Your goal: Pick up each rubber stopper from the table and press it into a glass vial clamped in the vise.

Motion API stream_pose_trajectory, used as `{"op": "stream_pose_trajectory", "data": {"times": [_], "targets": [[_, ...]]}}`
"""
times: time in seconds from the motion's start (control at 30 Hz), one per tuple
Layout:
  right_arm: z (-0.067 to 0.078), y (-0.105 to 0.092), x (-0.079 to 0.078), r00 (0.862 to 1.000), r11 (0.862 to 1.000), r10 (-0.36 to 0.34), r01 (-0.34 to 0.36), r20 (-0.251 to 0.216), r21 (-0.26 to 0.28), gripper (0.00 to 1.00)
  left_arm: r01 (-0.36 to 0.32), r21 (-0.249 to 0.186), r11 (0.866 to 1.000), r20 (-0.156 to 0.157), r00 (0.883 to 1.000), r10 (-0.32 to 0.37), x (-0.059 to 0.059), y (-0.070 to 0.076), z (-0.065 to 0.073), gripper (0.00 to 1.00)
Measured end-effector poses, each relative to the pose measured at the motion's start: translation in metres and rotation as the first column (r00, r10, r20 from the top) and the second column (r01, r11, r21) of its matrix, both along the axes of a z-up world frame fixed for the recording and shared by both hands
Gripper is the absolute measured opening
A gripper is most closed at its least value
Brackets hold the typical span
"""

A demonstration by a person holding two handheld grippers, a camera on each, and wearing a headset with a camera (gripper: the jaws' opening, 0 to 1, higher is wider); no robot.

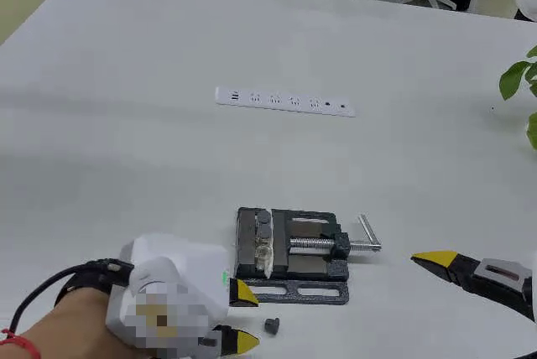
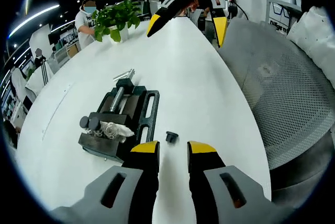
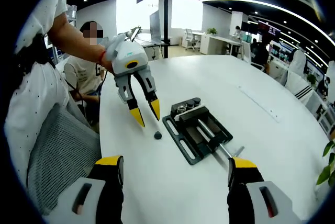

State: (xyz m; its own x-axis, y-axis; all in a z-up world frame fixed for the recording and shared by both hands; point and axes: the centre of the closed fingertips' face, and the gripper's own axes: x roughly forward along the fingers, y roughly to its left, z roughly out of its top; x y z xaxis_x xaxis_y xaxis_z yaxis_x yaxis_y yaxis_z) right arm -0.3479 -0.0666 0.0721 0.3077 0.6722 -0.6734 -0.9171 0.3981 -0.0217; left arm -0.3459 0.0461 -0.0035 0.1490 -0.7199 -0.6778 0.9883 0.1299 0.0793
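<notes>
Gaping empty, the left gripper [image 1: 249, 318] hangs by the stopper [image 1: 271, 325]; the right gripper [image 2: 186, 32], likewise spread, is partly cropped.

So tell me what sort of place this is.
Most likely an open-plan office or lab: a big white table with a power strip, a mesh office chair beside it, and rows of desks under ceiling light strips behind.
</notes>
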Motion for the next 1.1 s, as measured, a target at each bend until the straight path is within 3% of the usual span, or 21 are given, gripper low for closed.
{"op": "stream_pose_trajectory", "data": {"times": [0.07, 0.37, 1.1], "targets": [[0.000, -0.001, 0.000, 1.000, 1.000, -0.005, 0.005, 0.000, 0.001, 0.80, 0.014, 0.028, 1.000, 0.009, 1.000, -0.014, 0.001, -0.002, -0.006, 0.16], [-0.001, -0.007, -0.001, 1.000, 1.000, -0.022, 0.022, -0.002, 0.002, 0.79, 0.035, 0.062, 0.997, 0.020, 0.999, -0.037, 0.007, -0.008, -0.020, 0.10], [0.000, -0.012, 0.001, 0.999, 0.999, -0.043, 0.043, 0.004, 0.014, 0.78, 0.069, 0.099, 0.993, 0.015, 0.997, -0.071, 0.004, -0.014, -0.026, 0.07]]}}
